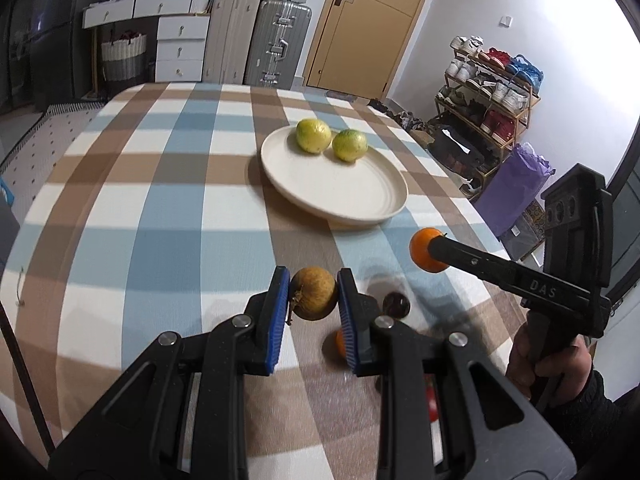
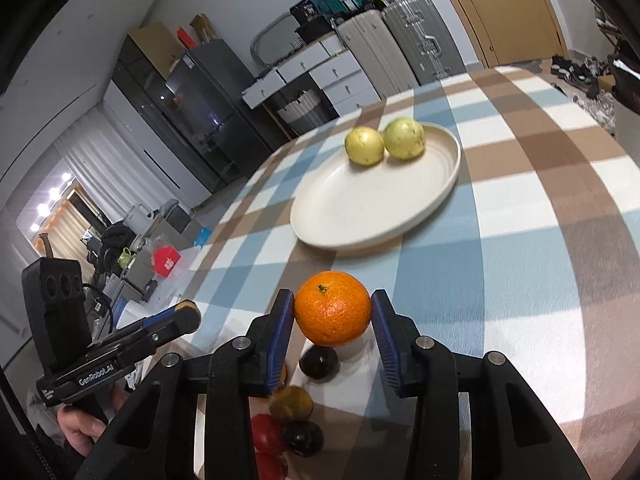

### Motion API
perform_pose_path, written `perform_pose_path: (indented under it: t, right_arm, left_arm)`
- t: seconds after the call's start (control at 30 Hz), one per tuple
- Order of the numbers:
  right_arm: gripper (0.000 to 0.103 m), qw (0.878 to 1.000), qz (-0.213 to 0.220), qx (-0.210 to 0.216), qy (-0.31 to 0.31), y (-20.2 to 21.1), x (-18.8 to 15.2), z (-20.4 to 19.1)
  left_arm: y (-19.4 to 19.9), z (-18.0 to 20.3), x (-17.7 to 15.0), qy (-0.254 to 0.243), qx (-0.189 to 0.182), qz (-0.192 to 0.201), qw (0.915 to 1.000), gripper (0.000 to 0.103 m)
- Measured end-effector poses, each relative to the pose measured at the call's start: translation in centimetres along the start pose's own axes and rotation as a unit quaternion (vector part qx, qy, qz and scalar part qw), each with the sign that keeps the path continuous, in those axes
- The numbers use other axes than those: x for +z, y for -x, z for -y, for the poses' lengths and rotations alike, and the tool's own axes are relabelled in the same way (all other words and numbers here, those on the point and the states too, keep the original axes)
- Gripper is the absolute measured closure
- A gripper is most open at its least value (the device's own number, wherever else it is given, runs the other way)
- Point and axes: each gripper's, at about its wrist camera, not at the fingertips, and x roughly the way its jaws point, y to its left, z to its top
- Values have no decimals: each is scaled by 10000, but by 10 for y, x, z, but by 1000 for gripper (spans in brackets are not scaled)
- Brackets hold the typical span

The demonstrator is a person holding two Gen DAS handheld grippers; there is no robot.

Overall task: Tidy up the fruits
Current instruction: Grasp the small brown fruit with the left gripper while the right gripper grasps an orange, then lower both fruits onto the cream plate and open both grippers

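Note:
My left gripper [image 1: 314, 300] is shut on a brownish-yellow round fruit [image 1: 314, 299], held just above the checked tablecloth. My right gripper [image 2: 333, 314] is shut on an orange [image 2: 333, 308], also lifted off the cloth; from the left wrist view this orange [image 1: 424, 250] hangs to the right. Beyond both sits a cream plate [image 1: 340, 188] [image 2: 360, 208] holding two yellow-green fruits [image 1: 314, 136] [image 1: 349, 145] side by side at its far rim. In the right wrist view the left gripper [image 2: 186, 312] shows side-on at the lower left.
Loose fruits lie under the grippers: a dark one [image 2: 319, 364], a brownish-orange one [image 2: 291, 403], a red one [image 2: 266, 434], another dark one [image 2: 302, 438]. The table's right edge [image 1: 460, 184] faces a shoe rack [image 1: 492, 96]. Suitcases [image 1: 276, 44] and drawers stand behind.

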Motion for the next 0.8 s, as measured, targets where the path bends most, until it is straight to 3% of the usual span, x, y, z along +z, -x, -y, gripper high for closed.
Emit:
perform_pose_path:
  t: [0.4, 0.8]
  right_arm:
    - [63, 9990, 232, 136, 346, 1, 47, -5]
    - [63, 9964, 310, 222, 762, -22, 97, -8]
  left_arm:
    - [-21, 14, 64, -258, 38, 127, 9996, 81]
    - [-86, 10, 131, -289, 25, -12, 9996, 81]
